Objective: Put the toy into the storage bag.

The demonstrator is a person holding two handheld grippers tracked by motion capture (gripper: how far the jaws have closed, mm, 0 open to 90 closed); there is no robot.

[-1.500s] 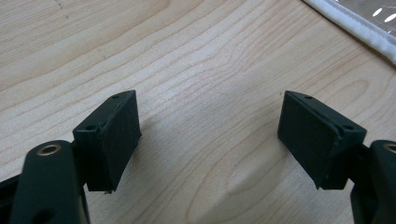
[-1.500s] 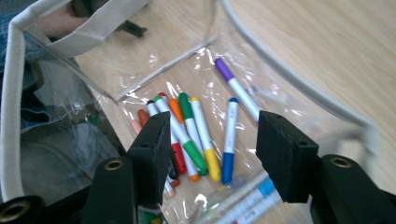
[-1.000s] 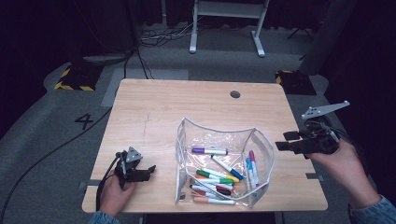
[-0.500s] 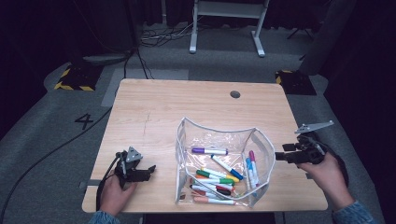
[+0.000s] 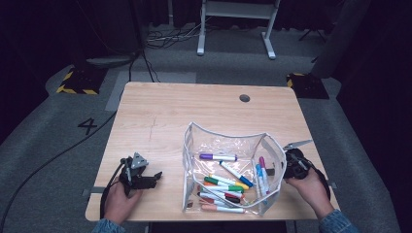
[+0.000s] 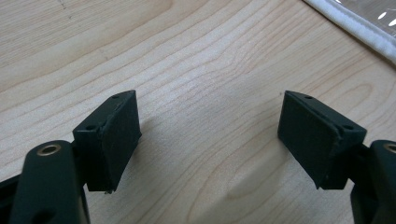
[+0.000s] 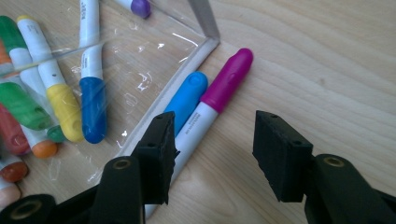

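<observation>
We see a pale wood-grain counter [image 5: 194, 116] with a small dark round hole [image 5: 244, 98]. The clear pouch [image 5: 228, 141] has a white-grey edging. Beside it lie a magenta-capped marker [image 7: 224, 86] and a light blue-capped marker [image 7: 187, 95], both with white barrels. Under the plastic we see a dark blue cap [image 7: 92, 112], a yellow cap [image 7: 65, 109], green [image 7: 21, 105], orange [image 7: 44, 148], red and a purple tip [image 7: 139, 7]. Both grippers' jaws are matt black.
</observation>
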